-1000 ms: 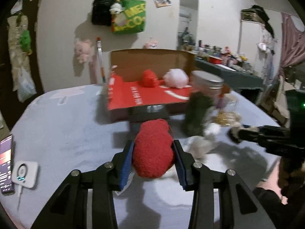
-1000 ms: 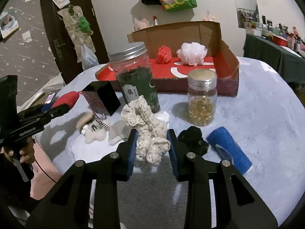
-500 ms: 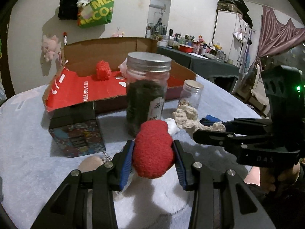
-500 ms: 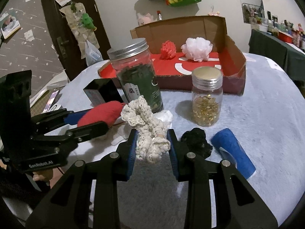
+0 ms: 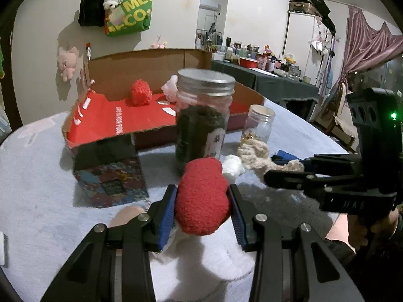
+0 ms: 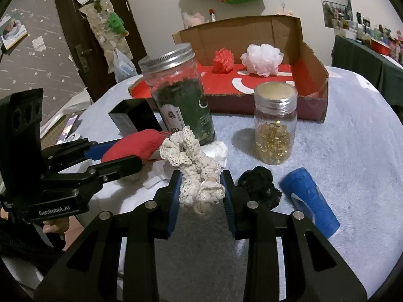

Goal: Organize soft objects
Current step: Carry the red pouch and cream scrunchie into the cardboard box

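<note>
Since a second ago we swung the left gripper (image 5: 202,210), clamping the red plush piece (image 5: 201,196), beside the right gripper (image 6: 201,191) pinching the cream crochet scrunchie (image 6: 194,168); cardboard box (image 6: 312,75) next, likely.

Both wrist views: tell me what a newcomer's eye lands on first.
First, the red plush piece clamped in the left gripper low in the left wrist view, and the cream crocheted scrunchie pinched in the right gripper. Behind them stands the big jar of dark green contents, and farther back the open cardboard box with a red floor, holding a red pom and a white puff.
</note>
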Tool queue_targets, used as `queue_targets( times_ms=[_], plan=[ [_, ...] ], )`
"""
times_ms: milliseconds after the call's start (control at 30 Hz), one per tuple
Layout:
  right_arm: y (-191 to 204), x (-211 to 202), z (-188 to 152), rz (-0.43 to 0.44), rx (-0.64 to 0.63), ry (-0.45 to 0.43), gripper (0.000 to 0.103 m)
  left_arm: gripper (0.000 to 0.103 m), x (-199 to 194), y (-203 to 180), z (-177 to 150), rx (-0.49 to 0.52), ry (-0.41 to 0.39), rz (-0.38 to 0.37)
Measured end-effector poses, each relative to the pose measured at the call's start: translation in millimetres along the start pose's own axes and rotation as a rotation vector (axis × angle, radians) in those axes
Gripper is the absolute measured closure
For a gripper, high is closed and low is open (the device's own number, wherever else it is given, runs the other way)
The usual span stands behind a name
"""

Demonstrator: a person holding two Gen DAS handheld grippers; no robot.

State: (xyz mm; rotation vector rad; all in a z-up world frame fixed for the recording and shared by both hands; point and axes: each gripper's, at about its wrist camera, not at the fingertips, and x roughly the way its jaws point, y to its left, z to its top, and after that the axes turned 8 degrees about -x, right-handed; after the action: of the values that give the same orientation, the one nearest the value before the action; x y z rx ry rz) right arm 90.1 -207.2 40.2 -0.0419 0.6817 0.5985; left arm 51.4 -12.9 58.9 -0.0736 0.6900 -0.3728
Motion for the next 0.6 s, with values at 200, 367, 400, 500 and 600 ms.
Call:
queue_targets(
  times_ms=[200,367,400,500,600],
  plan=[
    [-11.8,-11.9,3.4,-0.020,0.017,-0.016,0.073,0.060,-22.4,15.0,7.2,0.004,-0.024,-0.002],
    [-22.7,-17.9,2.1,-0.040,0.034,-0.013,0.073,0.060,-34.4,34.4,8.3,-0.007,-0.026,0.025],
    [-25.8,-18.5,1.5,-0.044,0.041,-0.011,0.073,0.060,-35.5,37.7,7.9,-0.009,-0.025,0.034],
    [-34.5,-20.1,-0.3,-0.056,0.063,-0.003,0.073,0.060,-37.6,50.3,5.8,-0.025,-0.015,0.070],
    [-41.9,-22.8,-1.8,-0.067,0.082,0.002,0.073,0.060,-39.6,63.7,1.7,-0.042,0.000,0.096]
  ],
)
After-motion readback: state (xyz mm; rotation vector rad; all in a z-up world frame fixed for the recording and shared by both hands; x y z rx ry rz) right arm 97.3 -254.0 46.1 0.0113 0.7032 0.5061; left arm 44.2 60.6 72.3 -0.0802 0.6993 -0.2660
